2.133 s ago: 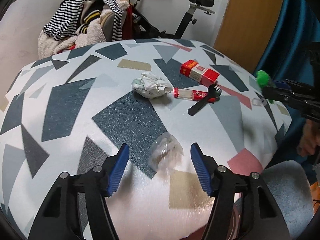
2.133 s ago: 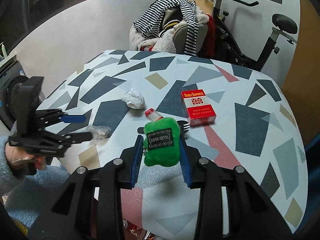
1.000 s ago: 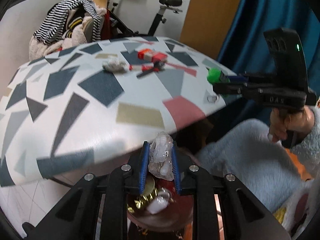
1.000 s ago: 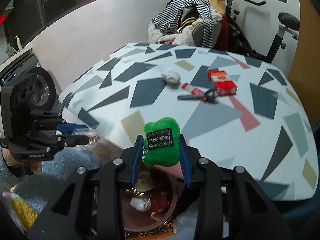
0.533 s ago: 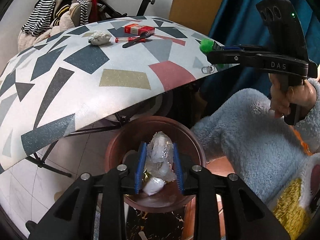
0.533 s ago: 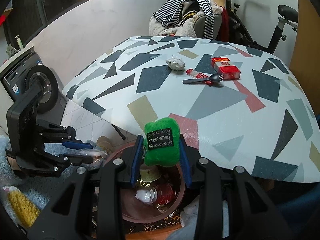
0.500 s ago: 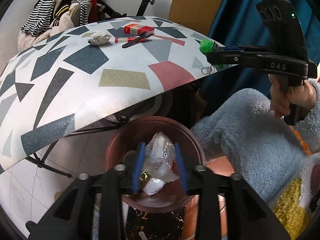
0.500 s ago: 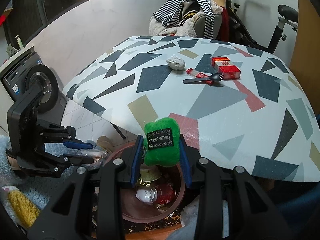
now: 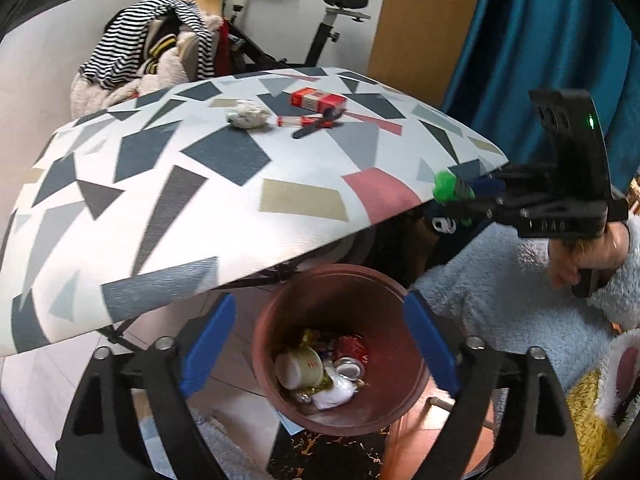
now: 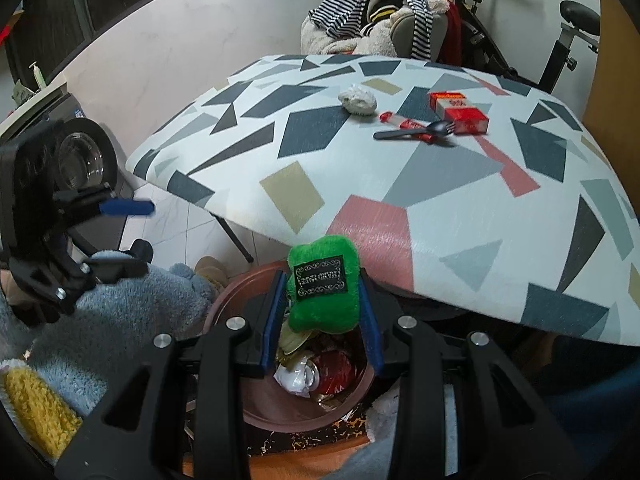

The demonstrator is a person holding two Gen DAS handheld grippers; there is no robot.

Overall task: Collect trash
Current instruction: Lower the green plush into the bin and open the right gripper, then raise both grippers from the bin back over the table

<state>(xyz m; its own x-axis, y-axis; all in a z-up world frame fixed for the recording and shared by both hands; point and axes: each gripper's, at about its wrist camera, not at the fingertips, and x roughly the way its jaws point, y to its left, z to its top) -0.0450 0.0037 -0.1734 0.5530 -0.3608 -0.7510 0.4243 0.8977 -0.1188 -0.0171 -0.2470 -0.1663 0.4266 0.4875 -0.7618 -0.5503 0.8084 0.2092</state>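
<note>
My left gripper (image 9: 320,344) is open and empty above the brown trash bin (image 9: 384,408), which holds a cup, a can and crumpled wrappers. My right gripper (image 10: 322,312) is shut on a green plush keychain (image 10: 324,288) and holds it over the bin (image 10: 236,292). It also shows in the left wrist view (image 9: 460,200) beside the table edge. On the patterned table (image 9: 200,184) lie a crumpled tissue (image 9: 246,114), a red cigarette box (image 9: 316,99), a red tube (image 9: 296,121) and a black spork (image 9: 316,128).
A chair piled with striped clothes (image 9: 148,56) and an exercise bike (image 9: 320,24) stand behind the table. A blue curtain (image 9: 540,40) hangs at the right. A washing machine (image 10: 76,152) stands at the left. A fluffy blue sleeve (image 9: 500,300) lies beside the bin.
My left gripper opened over the bin and the clear plastic wrapper dropped out of it. My right gripper moved down toward the bin with the green plush still held.
</note>
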